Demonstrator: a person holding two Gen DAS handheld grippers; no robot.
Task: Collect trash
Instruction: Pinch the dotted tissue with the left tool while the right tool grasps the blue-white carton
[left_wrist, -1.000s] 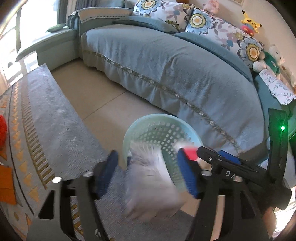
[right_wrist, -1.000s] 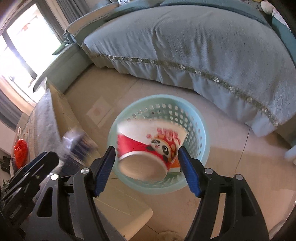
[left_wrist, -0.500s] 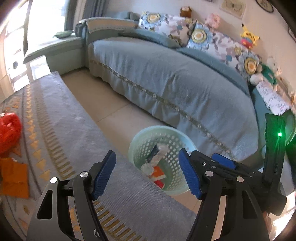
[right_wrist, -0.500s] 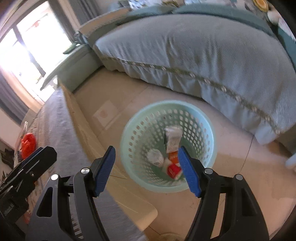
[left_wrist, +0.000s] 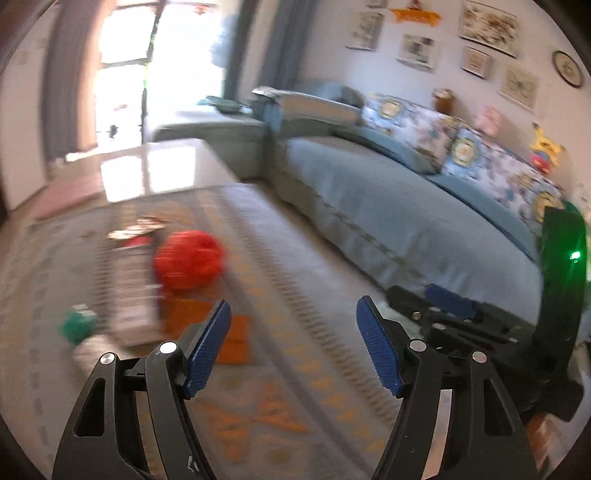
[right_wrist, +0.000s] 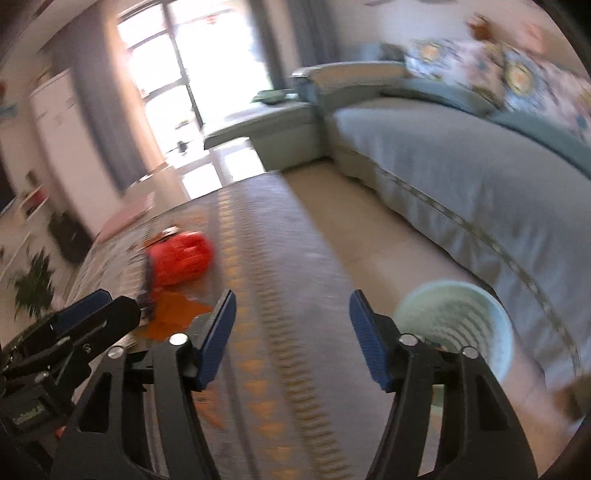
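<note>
Both views are motion-blurred. My left gripper is open and empty above the grey patterned table cloth. My right gripper is open and empty too; it shows at the right of the left wrist view. A crumpled red bag lies ahead and left on the cloth, also in the right wrist view. Orange paper lies just in front of it. A green ball and a striped white pack lie further left. The pale green basket stands on the floor at my right.
A long grey-blue sofa with flowered cushions runs along the right. A strip of beige floor separates it from the table. A bright glass door is at the far end. Pictures hang on the wall.
Both grippers have swung up and left, away from the basket with the dropped trash, toward the table. The red bag and orange paper have come into the middle of view.
</note>
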